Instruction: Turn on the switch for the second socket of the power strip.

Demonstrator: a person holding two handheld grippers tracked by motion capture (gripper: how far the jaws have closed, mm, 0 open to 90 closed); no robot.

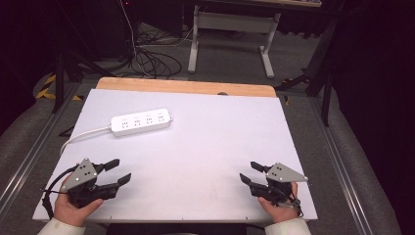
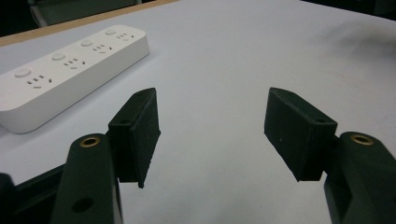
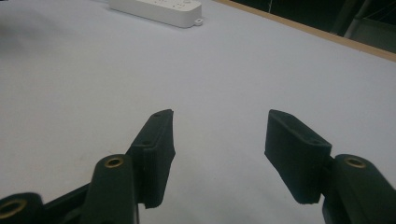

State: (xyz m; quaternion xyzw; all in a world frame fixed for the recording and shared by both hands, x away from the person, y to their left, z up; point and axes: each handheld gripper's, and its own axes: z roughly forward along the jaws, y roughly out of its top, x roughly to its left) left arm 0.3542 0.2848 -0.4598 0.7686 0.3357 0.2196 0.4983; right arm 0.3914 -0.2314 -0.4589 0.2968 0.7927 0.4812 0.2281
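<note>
On the pale grey counter (image 1: 205,161), both hand-held grippers, left (image 1: 115,171) and right (image 1: 250,173), wait wide open holding nothing, so probably nothing has started; the long white plastic power strip (image 1: 141,122) likely needs reaching.

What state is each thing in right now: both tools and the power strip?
Left tool: open, empty, low over the table's near left.
Right tool: open, empty, low over the near right.
Power strip: lying flat on the white table, sockets up, nothing plugged in, untouched.
Strip's cord: trailing off the table's left edge.
</note>
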